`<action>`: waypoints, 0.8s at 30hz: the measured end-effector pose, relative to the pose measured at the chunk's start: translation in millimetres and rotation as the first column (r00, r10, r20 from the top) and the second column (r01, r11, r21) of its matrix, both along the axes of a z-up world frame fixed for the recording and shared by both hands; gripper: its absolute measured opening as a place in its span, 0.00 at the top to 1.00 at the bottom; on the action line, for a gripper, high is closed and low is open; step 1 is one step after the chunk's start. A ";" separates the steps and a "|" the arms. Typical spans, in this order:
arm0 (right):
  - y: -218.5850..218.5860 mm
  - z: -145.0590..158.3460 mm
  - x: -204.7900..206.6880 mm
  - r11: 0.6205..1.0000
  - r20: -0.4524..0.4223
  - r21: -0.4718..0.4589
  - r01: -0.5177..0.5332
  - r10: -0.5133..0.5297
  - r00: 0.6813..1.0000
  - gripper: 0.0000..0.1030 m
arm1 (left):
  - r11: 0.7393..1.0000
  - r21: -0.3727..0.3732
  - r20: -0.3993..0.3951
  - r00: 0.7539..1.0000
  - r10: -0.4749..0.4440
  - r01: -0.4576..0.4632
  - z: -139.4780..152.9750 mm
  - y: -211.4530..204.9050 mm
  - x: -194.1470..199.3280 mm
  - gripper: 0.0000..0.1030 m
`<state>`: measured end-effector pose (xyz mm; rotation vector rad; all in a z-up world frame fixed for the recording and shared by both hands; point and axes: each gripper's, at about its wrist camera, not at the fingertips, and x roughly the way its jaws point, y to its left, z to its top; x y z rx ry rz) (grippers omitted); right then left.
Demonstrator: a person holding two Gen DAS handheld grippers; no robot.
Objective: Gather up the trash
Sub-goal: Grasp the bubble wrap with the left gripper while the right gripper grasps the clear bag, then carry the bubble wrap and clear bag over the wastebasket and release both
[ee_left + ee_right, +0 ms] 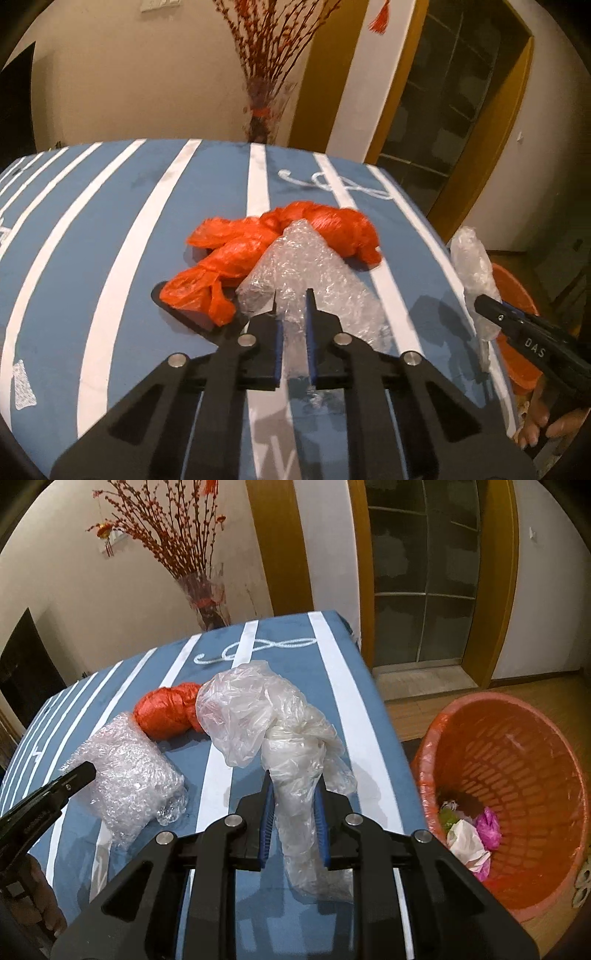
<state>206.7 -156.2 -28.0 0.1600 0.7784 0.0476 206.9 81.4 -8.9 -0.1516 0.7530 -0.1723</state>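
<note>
My left gripper (293,295) is shut on a piece of clear bubble wrap (299,273) that rests on the blue striped table (110,221). A crumpled orange plastic bag (258,240) lies just behind the bubble wrap, touching it. My right gripper (295,779) is shut on a clear plastic bag (266,716), held above the table near its right edge. In the right wrist view the bubble wrap (129,768) and the orange bag (166,712) lie to the left. An orange waste basket (517,775) stands on the floor to the right, with several pieces of trash inside.
A vase of red branches (199,587) stands behind the table's far edge. A glass door with a yellow frame (424,572) is at the back right. The table's right edge drops off right beside the basket (517,295).
</note>
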 end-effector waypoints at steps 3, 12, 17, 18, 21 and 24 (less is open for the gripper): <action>-5.3 8.1 -7.3 1.000 0.026 0.000 0.006 -0.006 1.000 0.81 | 1.000 -0.009 0.029 0.999 -0.016 0.017 12.8 -4.1 -7.2 0.90; -32.8 29.0 -27.7 0.998 0.096 -0.015 0.065 -0.064 0.993 0.81 | 0.995 -0.024 0.109 0.989 -0.096 0.099 49.0 -35.2 -22.8 0.91; -61.3 37.6 -41.7 0.992 0.128 -0.018 0.129 -0.125 0.984 0.81 | 0.985 -0.036 0.132 0.978 -0.160 0.166 61.5 -69.4 -25.5 0.91; -66.4 39.1 -43.4 0.990 0.132 -0.018 0.139 -0.135 0.982 0.81 | 0.983 -0.039 0.134 0.976 -0.172 0.179 62.7 -76.6 -25.9 0.91; -85.1 42.4 -51.4 0.983 0.146 -0.017 0.185 -0.181 0.973 0.81 | 0.974 -0.050 0.137 0.967 -0.213 0.221 65.3 -99.4 -25.7 0.91; -103.0 45.3 -58.7 0.972 0.160 -0.017 0.232 -0.227 0.961 0.81 | 0.963 -0.055 0.142 0.956 -0.256 0.265 67.4 -123.7 -28.1 0.91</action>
